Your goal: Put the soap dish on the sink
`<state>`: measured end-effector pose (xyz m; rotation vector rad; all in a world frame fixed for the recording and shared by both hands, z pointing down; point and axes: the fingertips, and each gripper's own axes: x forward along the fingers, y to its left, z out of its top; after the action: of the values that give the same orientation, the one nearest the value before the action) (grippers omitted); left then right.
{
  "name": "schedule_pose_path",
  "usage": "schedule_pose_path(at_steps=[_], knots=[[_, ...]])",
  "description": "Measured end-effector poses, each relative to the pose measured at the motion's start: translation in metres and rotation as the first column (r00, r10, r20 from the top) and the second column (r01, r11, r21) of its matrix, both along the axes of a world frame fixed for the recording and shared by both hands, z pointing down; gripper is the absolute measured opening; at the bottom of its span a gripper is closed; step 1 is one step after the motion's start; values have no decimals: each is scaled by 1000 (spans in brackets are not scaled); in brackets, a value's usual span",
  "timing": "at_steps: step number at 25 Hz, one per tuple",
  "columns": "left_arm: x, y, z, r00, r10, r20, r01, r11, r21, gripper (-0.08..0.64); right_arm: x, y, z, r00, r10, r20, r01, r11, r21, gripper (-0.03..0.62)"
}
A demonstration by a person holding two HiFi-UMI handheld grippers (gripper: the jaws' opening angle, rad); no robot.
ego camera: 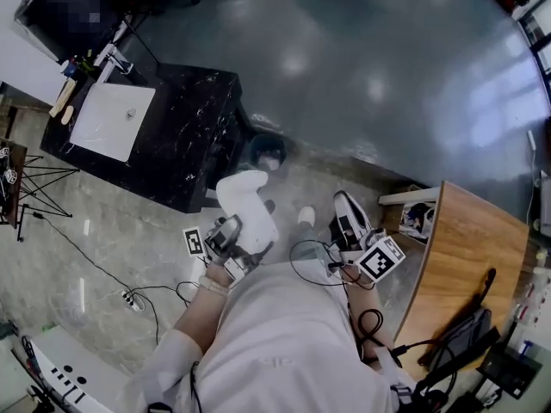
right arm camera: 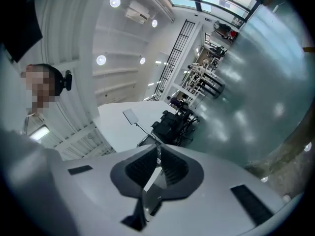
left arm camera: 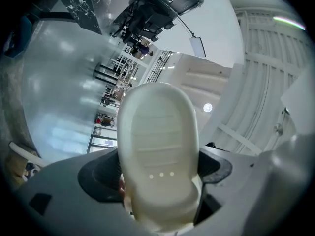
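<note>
Clamped between the jaws of the left gripper (left arm camera: 160,167) is the soap dish (left arm camera: 158,146), a cream oval tray with shallow ribs and three small holes across its face; the jaws are spread to the dish's width and press on its two long sides, and the dish juts forward well past them. From the head view the same dish shows white at the centre, pointing toward 12 o'clock above the person's left hand (ego camera: 225,263); it is in the air over pale stone floor (ego camera: 103,231), well apart from the sink. The right gripper (right arm camera: 157,167) has its ribbed dark pads (right arm camera: 174,168) brought together, meeting at their tips, with nothing between them; in the head view it sits just at 3 o'clock of the left one, its marker cube (ego camera: 380,259) facing up.

Outward from there, the white rectangular sink (ego camera: 112,120) lies at 10 o'clock, set in a black marble counter (ego camera: 194,136), with a tap (ego camera: 108,54) at its far end and wooden-handled items (ego camera: 65,100) at its rim; a dark round bin (ego camera: 267,151) stands at the counter's near corner. At 4 o'clock is a wooden table (ego camera: 465,256) carrying a black bag (ego camera: 465,338); cables and a power strip (ego camera: 131,298) trail over the floor at 8 o'clock; glossy dark floor (ego camera: 370,58) fills 12 to 2 o'clock.
</note>
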<state>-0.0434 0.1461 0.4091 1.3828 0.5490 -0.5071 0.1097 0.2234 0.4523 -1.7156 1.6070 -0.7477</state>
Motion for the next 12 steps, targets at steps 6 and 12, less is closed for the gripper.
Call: schedule_pose_path(at_steps=[6, 12], knots=[[69, -37, -10, 994, -113, 0, 113, 994, -2, 456, 71, -49, -11, 993, -117, 0, 117, 993, 11, 35], [118, -56, -16, 981, -193, 17, 193, 981, 19, 457, 127, -81, -21, 982, -189, 8, 189, 982, 29, 35]])
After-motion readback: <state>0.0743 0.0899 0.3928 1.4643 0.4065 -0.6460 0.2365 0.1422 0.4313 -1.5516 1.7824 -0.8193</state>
